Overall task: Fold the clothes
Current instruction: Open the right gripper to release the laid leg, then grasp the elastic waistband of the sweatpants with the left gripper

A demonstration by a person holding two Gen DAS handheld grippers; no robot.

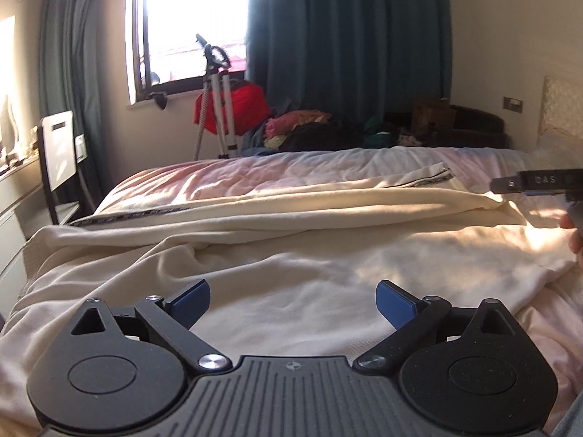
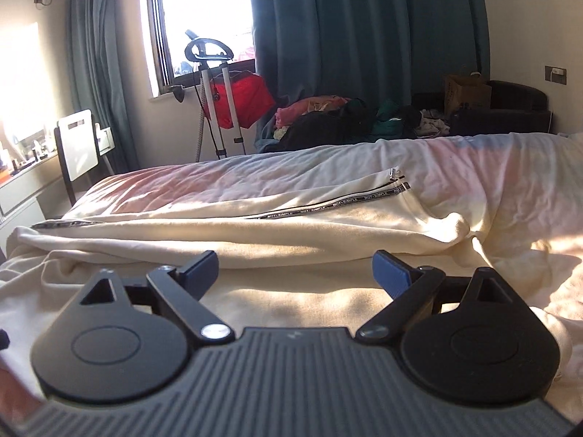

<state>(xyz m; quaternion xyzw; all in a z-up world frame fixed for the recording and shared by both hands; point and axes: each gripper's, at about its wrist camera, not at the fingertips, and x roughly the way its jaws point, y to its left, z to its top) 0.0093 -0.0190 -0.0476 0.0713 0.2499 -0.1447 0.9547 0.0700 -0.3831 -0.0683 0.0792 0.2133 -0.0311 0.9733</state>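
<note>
— Jaws on the left gripper [image 1: 293, 300]? Spread wide, blue pads [image 1: 395, 300] apart, nothing between, just above the cream garment [image 1: 291, 255].

— And the right gripper [image 2: 295, 273]? Likewise spread, empty, low over the same cream garment [image 2: 291, 229].

— Garment's place? Lying flat across the bed [image 2: 473, 167], lengthwise, lettered black tape [image 2: 328, 205] running along its far folded edge.

— Beyond the bed? Red bag [image 2: 247, 100] on a white stand under the window [image 2: 204, 11], teal curtain [image 2: 364, 36] beside it, heaped clothes [image 2: 328, 116] below.

A cream garment [image 2: 328, 225] with black lettered trim lies on a pinkish-white bedsheet [image 2: 473, 167] before teal curtains [image 2: 364, 36].
</note>
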